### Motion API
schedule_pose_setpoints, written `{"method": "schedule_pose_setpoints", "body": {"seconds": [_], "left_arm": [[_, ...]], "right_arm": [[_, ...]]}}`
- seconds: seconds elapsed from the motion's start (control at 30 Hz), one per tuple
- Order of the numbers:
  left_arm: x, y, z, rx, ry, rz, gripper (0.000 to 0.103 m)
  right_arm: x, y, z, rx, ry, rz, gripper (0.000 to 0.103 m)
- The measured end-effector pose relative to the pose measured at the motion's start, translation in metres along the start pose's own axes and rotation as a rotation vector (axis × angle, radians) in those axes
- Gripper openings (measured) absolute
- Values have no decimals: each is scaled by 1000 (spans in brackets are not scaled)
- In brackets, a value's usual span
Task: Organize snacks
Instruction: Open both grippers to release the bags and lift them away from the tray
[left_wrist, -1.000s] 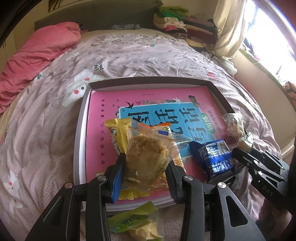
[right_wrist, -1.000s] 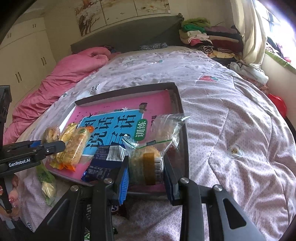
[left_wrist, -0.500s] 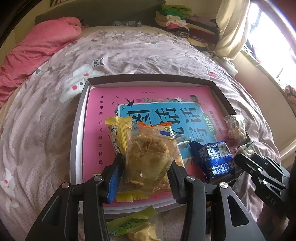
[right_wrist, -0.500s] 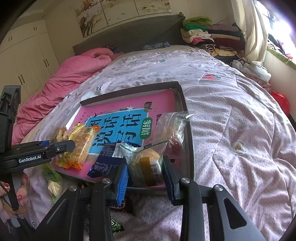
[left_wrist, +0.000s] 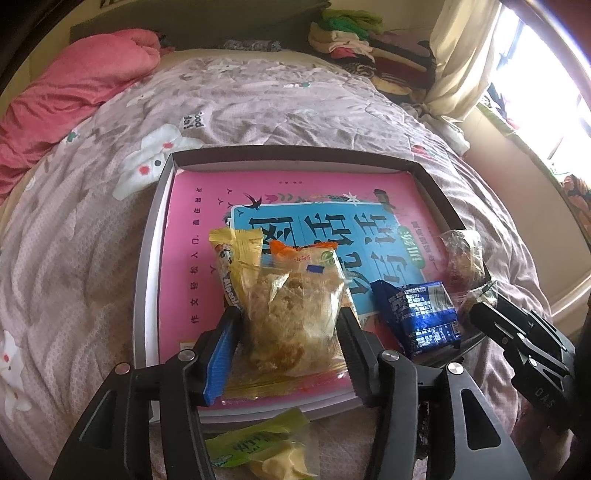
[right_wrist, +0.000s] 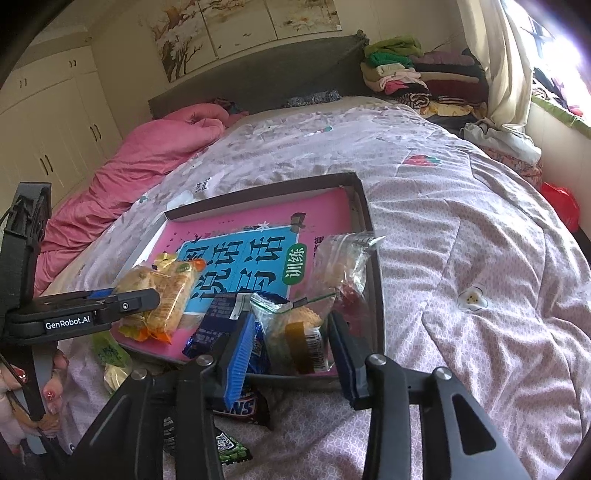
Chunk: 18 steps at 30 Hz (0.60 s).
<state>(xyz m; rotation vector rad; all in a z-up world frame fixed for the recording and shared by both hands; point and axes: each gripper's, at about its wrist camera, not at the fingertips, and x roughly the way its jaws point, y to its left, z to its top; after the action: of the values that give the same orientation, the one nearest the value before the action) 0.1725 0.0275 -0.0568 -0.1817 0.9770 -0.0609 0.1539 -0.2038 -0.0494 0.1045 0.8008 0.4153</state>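
Left gripper (left_wrist: 291, 328): jaws have just been opening, now apart; clear crinkly packet of crumbly golden pastry (left_wrist: 295, 317) lies between them atop yellow and orange wrappers, near front of shallow grey tray (left_wrist: 147, 280). Pad contact: cannot tell. Packet judged light, slippery film, contents fragile; take by sealed edge, not middle. Blue foil bar (left_wrist: 417, 314) just right. Right gripper (right_wrist: 291, 336): jaws also opening, apart, around clear packet with round biscuit (right_wrist: 299, 332) at tray's right front corner.
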Motion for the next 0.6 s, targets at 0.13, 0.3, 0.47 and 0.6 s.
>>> {"method": "schedule_pose_setpoints", "body": {"seconds": [0.13,0.3,0.47,0.6], "left_arm": [[-3,0,0,2,-9,2,57],[-8,0,0,8,-18,18,59],[-14,-1,1,12,-27,20,60],[-19,-3,1,19,-37,21,61]], "right_arm": [[-3,1,1,-4,-9,-2,43],[-6,0,2,-4,-23,-21,45],[-8,-4,3,15,-28,-17,47],[-12,-4,5,15,-46,-6,49]]}}
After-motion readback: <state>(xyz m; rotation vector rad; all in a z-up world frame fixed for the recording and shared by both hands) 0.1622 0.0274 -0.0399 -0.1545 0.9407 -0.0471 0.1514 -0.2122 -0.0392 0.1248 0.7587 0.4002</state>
